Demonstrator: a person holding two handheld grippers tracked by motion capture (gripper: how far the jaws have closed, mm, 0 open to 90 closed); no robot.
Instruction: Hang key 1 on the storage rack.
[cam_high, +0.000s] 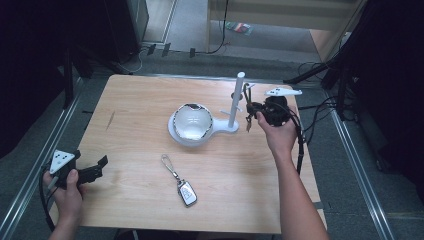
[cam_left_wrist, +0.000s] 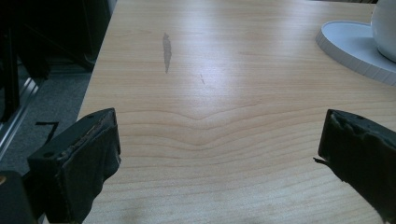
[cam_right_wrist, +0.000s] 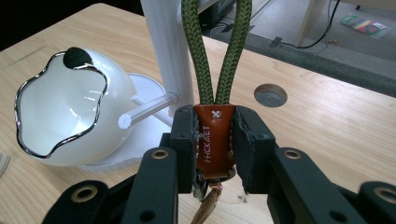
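Observation:
A keychain with a brown leather tab (cam_right_wrist: 214, 142) and a green cord loop (cam_right_wrist: 215, 51) is clamped in my right gripper (cam_right_wrist: 214, 135), which is shut on the tab. In the high view that right gripper (cam_high: 252, 107) is held up beside the white stand's post (cam_high: 236, 100), the loop rising close to the post (cam_right_wrist: 163, 46) and above a clear peg (cam_right_wrist: 147, 109). A white bowl with a silver rim (cam_high: 192, 122) rests on the stand's round base. My left gripper (cam_high: 97, 167) hovers low at the table's front left, open (cam_left_wrist: 219, 158) and holding nothing.
A silver key fob with a strap (cam_high: 187, 192) lies on the table near the front middle. There is a dark mark (cam_left_wrist: 166, 49) on the wood and a round hole (cam_right_wrist: 270, 94) near the far edge. Cables (cam_high: 312, 120) hang off the right side.

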